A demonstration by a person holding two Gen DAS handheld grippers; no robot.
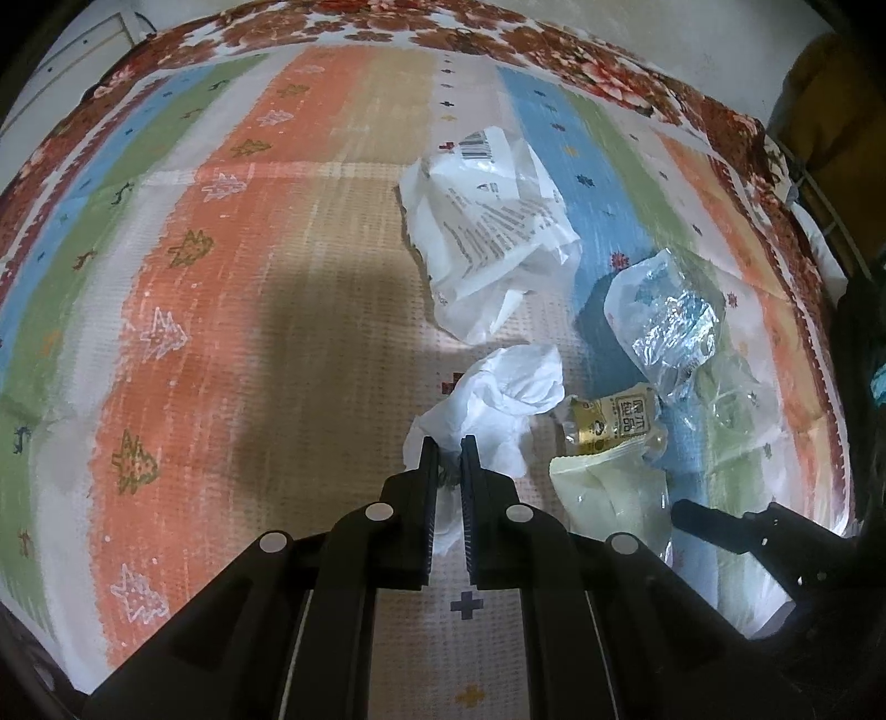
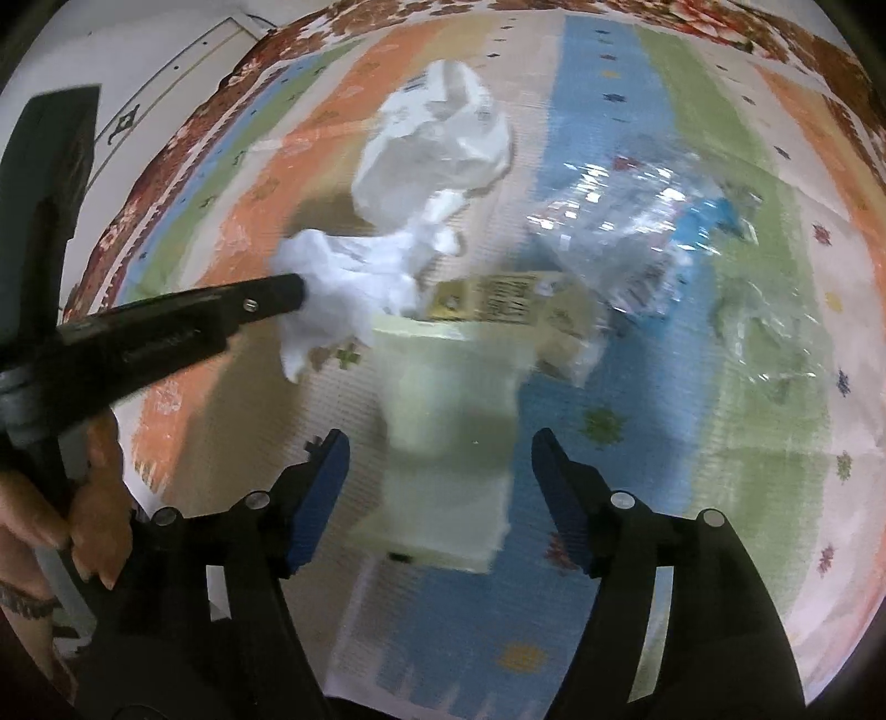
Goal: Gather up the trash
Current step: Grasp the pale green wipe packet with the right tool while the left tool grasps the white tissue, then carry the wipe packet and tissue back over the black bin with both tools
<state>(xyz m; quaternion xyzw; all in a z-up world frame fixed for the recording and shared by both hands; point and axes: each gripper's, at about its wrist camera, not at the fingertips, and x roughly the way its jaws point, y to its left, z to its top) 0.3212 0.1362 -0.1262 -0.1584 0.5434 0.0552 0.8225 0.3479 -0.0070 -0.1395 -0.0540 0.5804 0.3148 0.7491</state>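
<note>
While the left hand-held gripper [image 1: 448, 443] is pinched shut on the tissue [image 1: 498, 399], that crumpled white wad sits on the striped cloth [image 1: 232, 266], near the middle of the trash pile. Gripper fingers [image 1: 427, 471] are nearly together with tissue bunched between them. In the right wrist view the same tissue [image 2: 354, 277] shows at the tip of the left gripper [image 2: 296, 293], which comes in from the left edge.

Just right of the tissue: a small gold packet [image 1: 609, 423] with printed characters. Touching the packet on its near side: a pale yellow pouch [image 1: 609, 498]. Behind the tissue, further from the camera: a big white wrapper [image 1: 487, 221] with a barcode and print. Right of the tissue, past the packet: crinkled clear plastic [image 1: 664, 327].

Right hand-held gripper [image 2: 440, 443] is wide open, blue-lined fingers [image 2: 326, 476] either side of the pouch [image 2: 448, 443], pads not touching it; nothing held. View is motion-blurred. Its tip also shows in the left wrist view [image 1: 692, 515], just right of the pouch.

A person's hand [image 2: 94, 498] grips the left tool's handle at the lower left of the right wrist view. Floral border [image 1: 498, 39] rims the cloth on the far side.
</note>
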